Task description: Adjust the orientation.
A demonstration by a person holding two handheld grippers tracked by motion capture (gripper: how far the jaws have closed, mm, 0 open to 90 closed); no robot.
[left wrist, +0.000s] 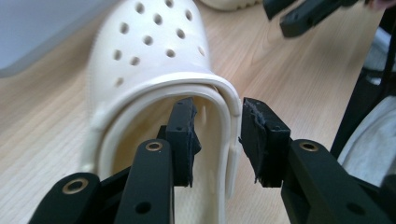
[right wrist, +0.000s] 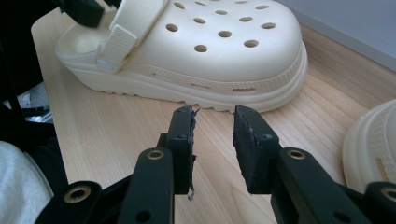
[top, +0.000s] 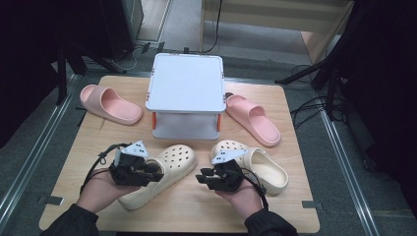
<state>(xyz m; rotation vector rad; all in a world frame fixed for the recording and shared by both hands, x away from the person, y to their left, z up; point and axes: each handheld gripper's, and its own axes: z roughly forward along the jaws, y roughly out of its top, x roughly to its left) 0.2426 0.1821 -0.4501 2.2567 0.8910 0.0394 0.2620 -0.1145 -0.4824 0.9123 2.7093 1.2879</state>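
Observation:
Two cream perforated clogs lie on the wooden table. The left clog (top: 167, 169) (left wrist: 149, 51) (right wrist: 210, 46) lies at an angle, toe toward the back right. My left gripper (top: 151, 172) (left wrist: 217, 135) straddles the side wall of its opening. One jaw sits inside the shoe and the other outside. A gap shows beside the inner pad, so the gripper is open. The right clog (top: 260, 167) (right wrist: 373, 140) lies beside my right hand. My right gripper (top: 201, 178) (right wrist: 214, 135) points at the left clog's sole edge, open with bare wood between its jaws.
A white stand (top: 186, 83) with orange corner posts occupies the middle back of the table (top: 187, 211). A pink slide (top: 110, 104) lies to its left and another pink slide (top: 253, 119) to its right. Dark equipment legs and cables surround the table.

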